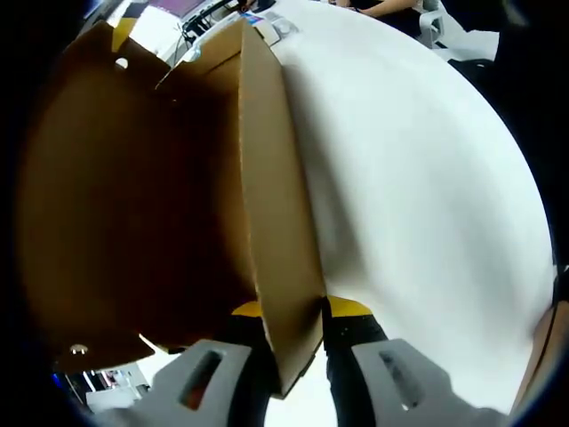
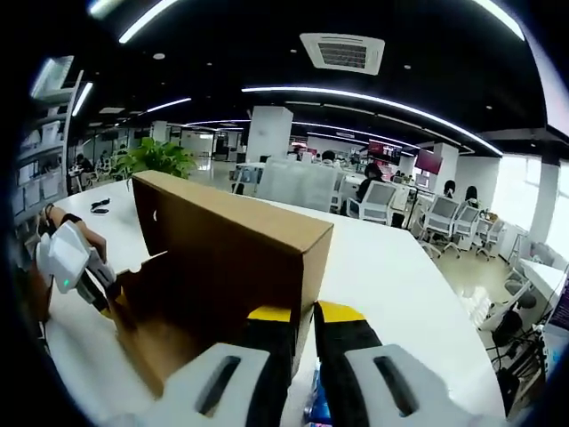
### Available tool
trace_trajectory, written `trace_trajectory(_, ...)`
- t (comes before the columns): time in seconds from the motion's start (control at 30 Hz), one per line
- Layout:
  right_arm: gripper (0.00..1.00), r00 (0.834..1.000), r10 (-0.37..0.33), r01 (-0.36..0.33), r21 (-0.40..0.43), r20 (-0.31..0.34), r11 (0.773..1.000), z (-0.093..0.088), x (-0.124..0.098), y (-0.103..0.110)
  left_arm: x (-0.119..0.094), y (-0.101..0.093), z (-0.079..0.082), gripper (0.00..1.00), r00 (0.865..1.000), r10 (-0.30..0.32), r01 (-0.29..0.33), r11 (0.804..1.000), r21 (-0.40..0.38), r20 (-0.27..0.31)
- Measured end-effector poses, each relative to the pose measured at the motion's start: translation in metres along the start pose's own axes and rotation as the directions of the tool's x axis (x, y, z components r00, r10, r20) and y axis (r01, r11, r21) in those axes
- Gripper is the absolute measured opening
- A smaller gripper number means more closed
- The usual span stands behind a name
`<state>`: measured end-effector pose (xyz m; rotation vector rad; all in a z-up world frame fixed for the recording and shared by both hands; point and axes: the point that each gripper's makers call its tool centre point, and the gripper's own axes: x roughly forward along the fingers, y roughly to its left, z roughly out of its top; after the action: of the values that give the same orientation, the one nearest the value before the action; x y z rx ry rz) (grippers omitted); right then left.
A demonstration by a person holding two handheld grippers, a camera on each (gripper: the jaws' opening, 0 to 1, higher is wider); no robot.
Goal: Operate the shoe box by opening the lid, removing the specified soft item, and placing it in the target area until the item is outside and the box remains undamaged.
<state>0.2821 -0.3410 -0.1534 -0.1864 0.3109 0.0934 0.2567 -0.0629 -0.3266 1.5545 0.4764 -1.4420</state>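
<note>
**Shoe box: both grippers on cardboard, soft item not sighted**

Location. The shoe box (image 2: 227, 258) stands on the white tabletop (image 2: 391, 267), in an open office with chairs (image 2: 378, 200) and a potted plant (image 2: 156, 158) far behind it.

Left gripper (image 1: 293, 311). The left gripper view shows its jaws closed to a narrow gap on the near edge of a raised cardboard panel (image 1: 276, 213), one yellow-tipped finger on each face. This appears to be the lid flap or a side wall; which one cannot be confirmed. To the left of the panel lies the brown interior of the box. No contents are visible in the part shown. In the right gripper view the same tool (image 2: 76, 262) appears at the far left end of the box, with a person's hand behind it.

Right gripper (image 2: 302, 320). Its jaws stand nearly together across the near right corner of the box. The wall edge seems to sit between them, but a firm pinch cannot be confirmed.

Handling assessment. The cardboard is judged light and fairly stiff, yet liable to crease or tear at folds and corners. Grip should stay on flat panel edges, with moderate pressure and no twisting. The soft item, once found, should yield under the jaws; a pinch at its middle bulk is advised.
</note>
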Motion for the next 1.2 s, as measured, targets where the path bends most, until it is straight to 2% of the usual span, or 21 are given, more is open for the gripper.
trace_trajectory(0.3,0.13,1.000,-0.022,0.022,0.015,0.009,1.000,0.002,-0.002,-0.002,0.000,0.000,0.000,0.18,1.000,-0.001,0.001,1.000,0.001,0.001)
trace_trajectory(0.57,0.08,1.000,-0.020,0.020,0.003,0.014,1.000,0.004,-0.002,0.003,0.000,0.001,-0.001,0.18,1.000,0.000,0.000,1.000,0.001,0.000)
trace_trajectory(1.2,0.07,0.999,-0.035,0.035,-0.017,0.025,0.999,-0.002,-0.011,0.007,0.000,0.001,-0.001,0.19,1.000,0.000,0.000,1.000,0.001,0.001)
